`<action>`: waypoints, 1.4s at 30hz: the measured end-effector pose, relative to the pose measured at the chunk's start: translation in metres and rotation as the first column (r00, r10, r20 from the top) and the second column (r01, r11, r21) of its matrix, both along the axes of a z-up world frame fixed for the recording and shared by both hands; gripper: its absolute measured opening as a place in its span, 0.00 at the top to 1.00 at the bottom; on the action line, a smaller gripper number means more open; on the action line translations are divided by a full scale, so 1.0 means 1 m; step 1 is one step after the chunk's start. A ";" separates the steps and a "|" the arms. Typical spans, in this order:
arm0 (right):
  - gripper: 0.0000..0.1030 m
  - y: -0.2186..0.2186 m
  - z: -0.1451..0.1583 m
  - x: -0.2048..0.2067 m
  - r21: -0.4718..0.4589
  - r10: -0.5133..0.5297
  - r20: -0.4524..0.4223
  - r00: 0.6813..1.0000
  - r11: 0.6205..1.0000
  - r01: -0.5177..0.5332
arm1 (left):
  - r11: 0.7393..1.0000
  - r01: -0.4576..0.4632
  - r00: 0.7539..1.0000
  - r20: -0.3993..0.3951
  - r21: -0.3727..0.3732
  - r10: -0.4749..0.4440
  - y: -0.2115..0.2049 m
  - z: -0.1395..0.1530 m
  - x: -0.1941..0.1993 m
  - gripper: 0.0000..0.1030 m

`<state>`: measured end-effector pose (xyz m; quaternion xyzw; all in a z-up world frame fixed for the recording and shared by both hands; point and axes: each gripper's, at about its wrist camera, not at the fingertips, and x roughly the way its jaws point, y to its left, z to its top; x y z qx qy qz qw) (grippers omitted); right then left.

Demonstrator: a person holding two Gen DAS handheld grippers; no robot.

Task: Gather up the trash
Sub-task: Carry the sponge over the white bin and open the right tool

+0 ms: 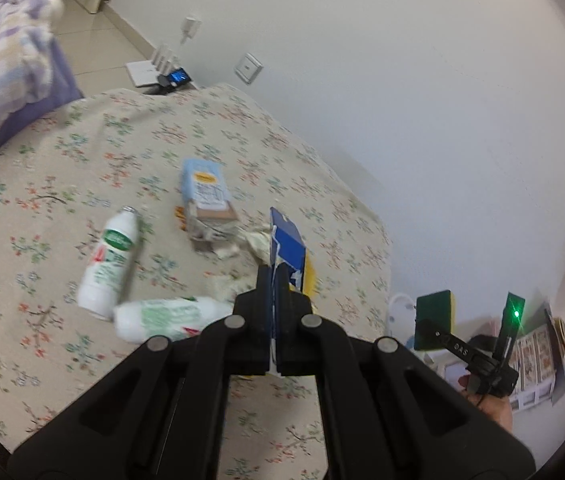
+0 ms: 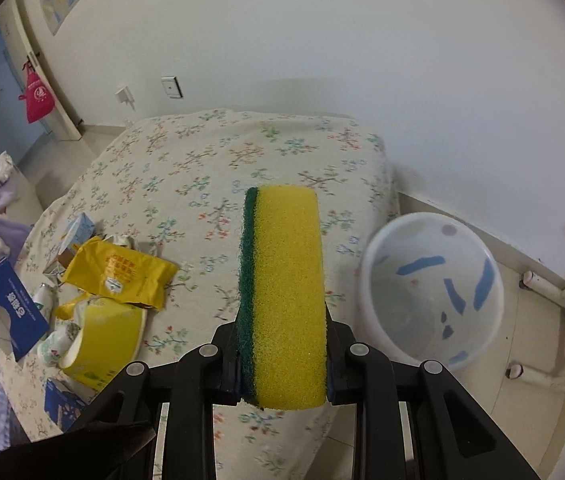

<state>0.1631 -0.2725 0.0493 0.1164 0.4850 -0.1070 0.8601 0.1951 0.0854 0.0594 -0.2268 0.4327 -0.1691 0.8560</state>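
I note the left gripper [image 1: 273, 280] clamps a blue carton [image 1: 288, 246], the right gripper [image 2: 282, 344] a yellow-green sponge [image 2: 284, 292] beside the white bin [image 2: 432, 292]; print illegible.

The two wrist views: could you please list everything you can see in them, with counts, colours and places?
sponge: one, yellow with green scouring side, clamped in the right hand-held gripper
blue carton: one, flattened, blue and white, pinched in the left hand-held gripper
bottles: two, white with green labels, lying on the bed
light blue box: one, on the bed
yellow packet: one, on the bed
bin: one, white, on the floor beside the bed
bed cover: one, cream, floral
left hand-held gripper: black, shut on the carton
right hand-held gripper: black, shut on the sponge
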 end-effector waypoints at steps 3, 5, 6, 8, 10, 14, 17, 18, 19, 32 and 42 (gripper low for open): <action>0.73 -0.028 -0.003 -0.011 0.000 -0.047 -0.011 0.999 0.999 0.047 | 0.997 0.077 0.997 -0.008 -0.002 -0.077 -0.036 -0.001 -0.001 0.99; 0.73 -0.049 -0.007 -0.019 0.011 -0.085 -0.018 0.996 0.996 0.085 | 0.993 0.115 0.993 -0.009 -0.011 -0.115 -0.056 0.000 -0.002 0.99; 0.73 -0.058 -0.008 -0.022 0.018 -0.103 -0.019 0.995 0.995 0.103 | 0.990 0.144 0.990 -0.007 -0.014 -0.144 -0.071 0.001 -0.002 0.99; 0.72 -0.078 -0.011 -0.028 0.032 -0.141 -0.016 0.990 0.989 0.142 | 0.983 0.182 0.983 -0.002 -0.010 -0.182 -0.095 0.002 -0.003 0.99; 0.72 -0.094 -0.014 -0.034 0.045 -0.175 -0.013 0.984 0.983 0.176 | 0.973 0.230 0.973 0.002 -0.004 -0.230 -0.125 0.002 -0.003 0.99; 0.72 -0.116 -0.021 -0.040 0.075 -0.223 0.001 0.975 0.972 0.223 | 0.951 0.310 0.951 0.016 0.020 -0.310 -0.178 -0.001 -0.003 0.99; 0.68 -0.131 -0.026 -0.046 0.098 -0.248 0.034 0.968 0.965 0.244 | 0.930 0.366 0.930 0.023 0.038 -0.367 -0.216 -0.007 0.001 0.98; 0.64 -0.137 -0.028 -0.048 0.115 -0.255 0.035 0.966 0.962 0.249 | 0.923 0.382 0.924 0.021 0.043 -0.383 -0.226 -0.010 0.003 0.98; 0.50 -0.142 -0.029 -0.051 0.122 -0.265 0.030 0.964 0.958 0.260 | 0.917 0.396 0.918 0.018 0.051 -0.397 -0.237 -0.014 0.006 0.98; 0.32 -0.177 -0.015 -0.099 0.076 -0.346 0.029 0.938 0.936 0.343 | 0.859 0.488 0.870 -0.003 0.157 -0.493 -0.342 -0.050 0.022 0.98; 0.32 -0.185 -0.015 -0.110 0.042 -0.352 0.021 0.936 0.936 0.351 | 0.862 0.451 0.892 -0.085 0.231 -0.444 -0.360 -0.067 0.031 0.19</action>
